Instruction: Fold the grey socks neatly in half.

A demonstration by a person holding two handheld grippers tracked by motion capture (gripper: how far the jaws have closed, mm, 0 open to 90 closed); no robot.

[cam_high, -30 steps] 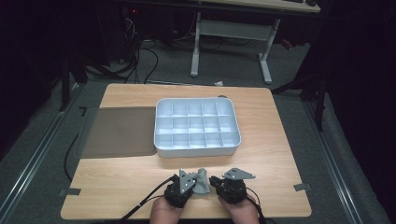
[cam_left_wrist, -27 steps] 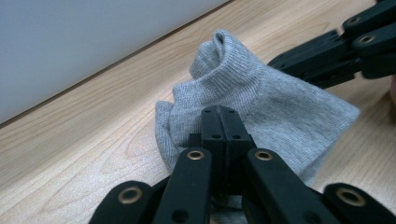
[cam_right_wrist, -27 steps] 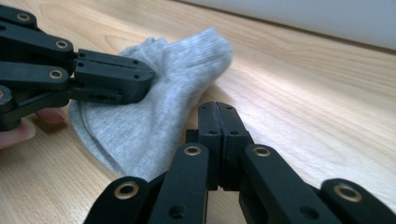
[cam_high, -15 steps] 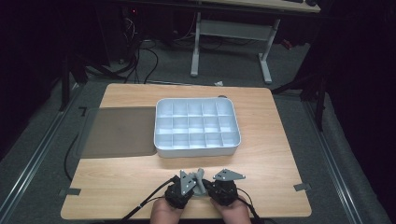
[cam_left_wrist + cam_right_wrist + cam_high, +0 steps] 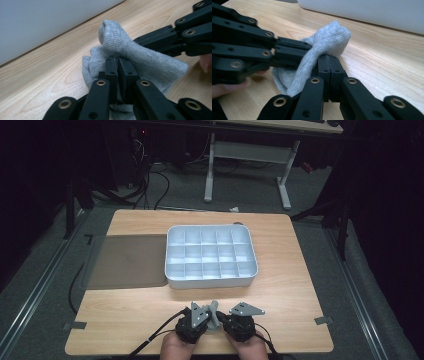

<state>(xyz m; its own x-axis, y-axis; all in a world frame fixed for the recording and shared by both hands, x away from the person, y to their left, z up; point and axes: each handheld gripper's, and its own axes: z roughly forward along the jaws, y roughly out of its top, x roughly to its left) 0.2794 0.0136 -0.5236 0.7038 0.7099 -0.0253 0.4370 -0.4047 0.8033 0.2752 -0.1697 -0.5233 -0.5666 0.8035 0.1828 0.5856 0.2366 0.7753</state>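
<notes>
1. The left tool (image 5: pixel 119 65) has its two black jaws clamped together on a fold of a soft grey knitted sock (image 5: pixel 140 58), which bunches up just past the jaw tips at the middle of the left gripper view; these jaws have just eased open a little, with the cloth between them.
2. The right tool (image 5: pixel 329 62) is pinched shut on the same grey knitted sock (image 5: pixel 329 35), whose rounded end rises above the jaws at the centre of the right gripper view.
3. Each tool shows in the other's view, reaching in from the side to the sock: from the right edge in the left gripper view, from the left edge in the right gripper view.
4. In the high view the left tool (image 5: pixel 196 320) and the right tool (image 5: pixel 239 320) sit side by side at the bottom centre, the sock (image 5: pixel 214 311) standing between them.
5. The sock lies on the light wooden surface (image 5: pixel 295 285), near its front edge.
6. Beyond it, at the frame's centre, stands a pale grey plastic tray with many square compartments (image 5: pixel 211 279).
7. Touching the tray's left side lies a flat dark grey mat (image 5: pixel 127 260).
</notes>
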